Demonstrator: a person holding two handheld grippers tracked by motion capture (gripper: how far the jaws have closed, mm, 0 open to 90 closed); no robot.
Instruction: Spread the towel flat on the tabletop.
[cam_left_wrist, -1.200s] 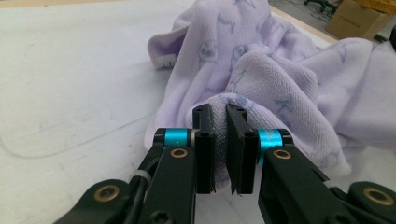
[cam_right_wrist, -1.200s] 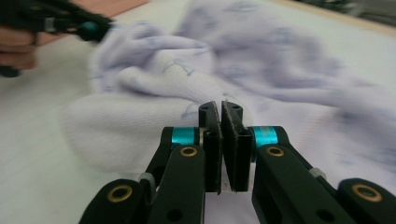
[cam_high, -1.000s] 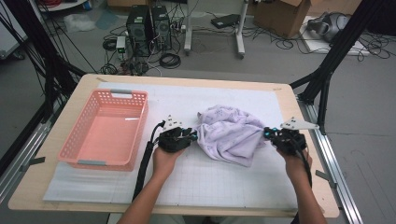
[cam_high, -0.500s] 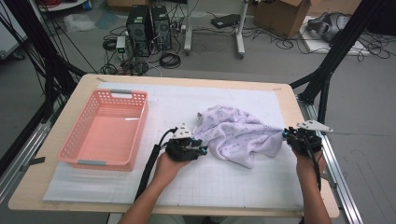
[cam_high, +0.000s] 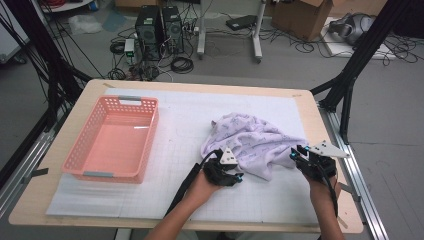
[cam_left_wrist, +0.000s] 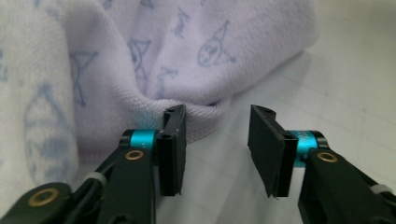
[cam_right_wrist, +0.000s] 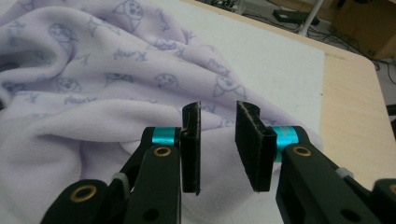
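Observation:
A lilac towel (cam_high: 252, 140) with small printed figures lies crumpled on the white mat, right of centre. My left gripper (cam_high: 238, 172) sits at its near left edge. In the left gripper view the left gripper (cam_left_wrist: 217, 116) is open, with bare mat in the gap and the towel (cam_left_wrist: 140, 70) hem touching one pad. Those jaws have just been opening. My right gripper (cam_high: 295, 152) is at the towel's right edge. In the right gripper view the right gripper (cam_right_wrist: 217, 109) stands a little open over the towel (cam_right_wrist: 93, 93), nothing pinched. Its jaws have also just been opening.
A pink plastic basket (cam_high: 152, 135) stands empty on the left of the mat (cam_high: 190, 115). The wooden table edge (cam_high: 320, 130) runs close to my right hand. Beyond the table are black frame legs, computers and cables on the floor.
My left hand has moved right and toward the near edge. My right hand went right, then came back inward. The towel now lies more stretched between them.

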